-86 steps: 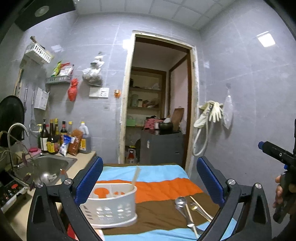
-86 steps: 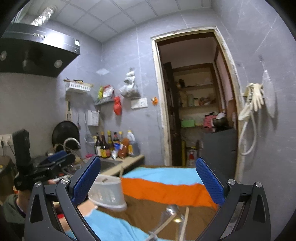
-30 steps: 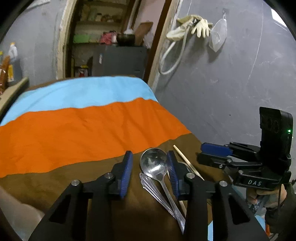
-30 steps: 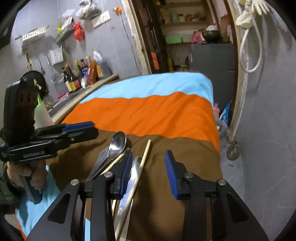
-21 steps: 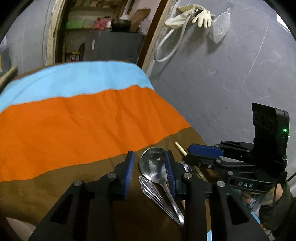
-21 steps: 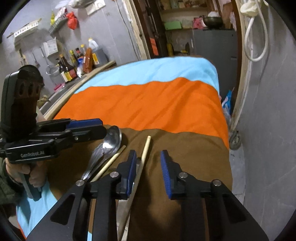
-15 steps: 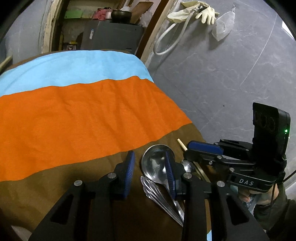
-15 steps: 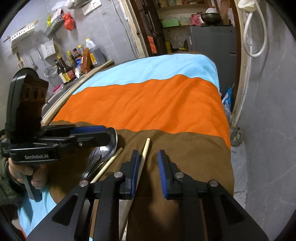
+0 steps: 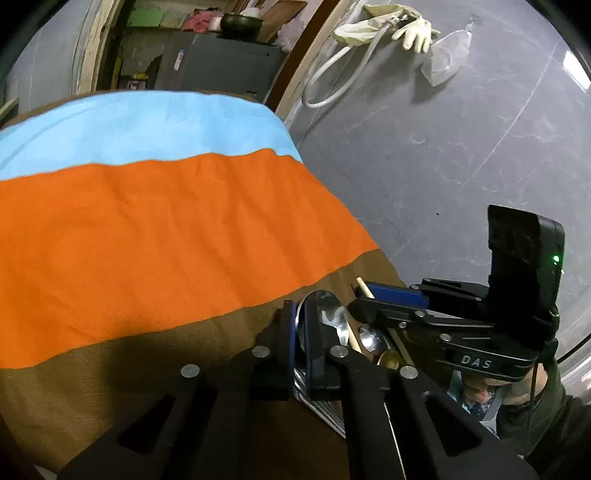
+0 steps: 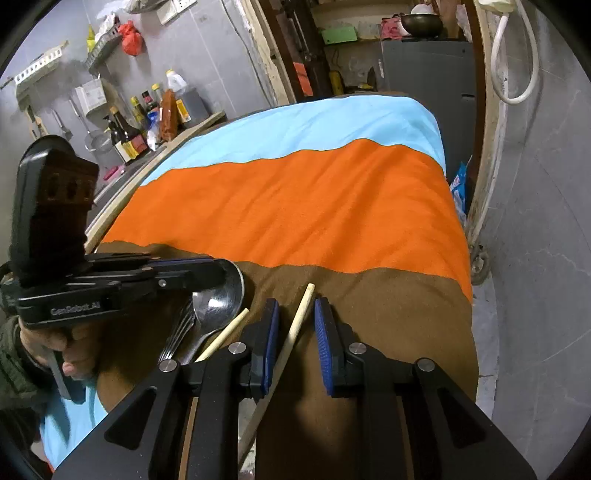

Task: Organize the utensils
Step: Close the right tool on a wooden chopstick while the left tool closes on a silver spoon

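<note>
In right view only: bottles [image 10: 129,138] behind left gripper [image 10: 207,275].

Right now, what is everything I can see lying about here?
striped cloth: one, blue, orange and brown, covers the table
large spoon: one, silver, on the brown stripe
fork: one, silver, beside the spoon
chopsticks: two, pale wood, on the brown stripe
sauce bottles: several, dark, on the counter
rubber gloves: pale, hung on the wall
left gripper: black, blue pads, shut on the large spoon
right gripper: closing, one chopstick between its jaws
</note>
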Available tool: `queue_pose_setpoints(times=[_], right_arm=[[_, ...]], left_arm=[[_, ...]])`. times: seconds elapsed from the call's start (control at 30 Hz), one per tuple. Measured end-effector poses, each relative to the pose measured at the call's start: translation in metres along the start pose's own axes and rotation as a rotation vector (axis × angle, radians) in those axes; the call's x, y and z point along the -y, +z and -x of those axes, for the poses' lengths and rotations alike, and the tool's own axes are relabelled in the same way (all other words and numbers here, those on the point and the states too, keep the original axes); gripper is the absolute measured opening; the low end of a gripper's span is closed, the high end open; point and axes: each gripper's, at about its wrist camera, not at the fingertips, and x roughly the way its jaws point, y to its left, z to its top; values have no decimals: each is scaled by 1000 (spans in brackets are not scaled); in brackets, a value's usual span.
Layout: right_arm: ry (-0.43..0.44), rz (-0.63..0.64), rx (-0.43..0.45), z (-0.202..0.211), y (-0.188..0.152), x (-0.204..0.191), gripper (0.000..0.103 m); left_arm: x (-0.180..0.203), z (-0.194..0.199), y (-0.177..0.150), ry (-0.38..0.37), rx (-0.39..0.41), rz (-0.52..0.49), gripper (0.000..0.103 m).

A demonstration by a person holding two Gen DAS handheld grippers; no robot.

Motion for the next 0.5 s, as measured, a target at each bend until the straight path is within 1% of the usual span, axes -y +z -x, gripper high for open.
queue_pose_setpoints(times=[0.07,0.2,0.3,0.37,0.4,0.43,0.5], right_arm=[[4,-9,7,1,-1,1,8],[29,-37,44,9,-3,3,4],[56,-69,97,22,-5,5,3],[88,-95,152,34,-8,7,3],[94,-99,168,38,-9,6,3],[111,-101,208,46,-11,5,3],[113,-91,258,56,-12,-1,3]], left_arm=[[8,2,0,21,18,-33,0],[27,9,-3,77,66,-114,0],[42,20,-8,135,117,-175,0],[50,26,-12,167,153,-193,0],[53,30,-14,187,175,-201,0],[58,36,-17,215,202,-212,0],[66,44,-22,260,249,-231,0]])
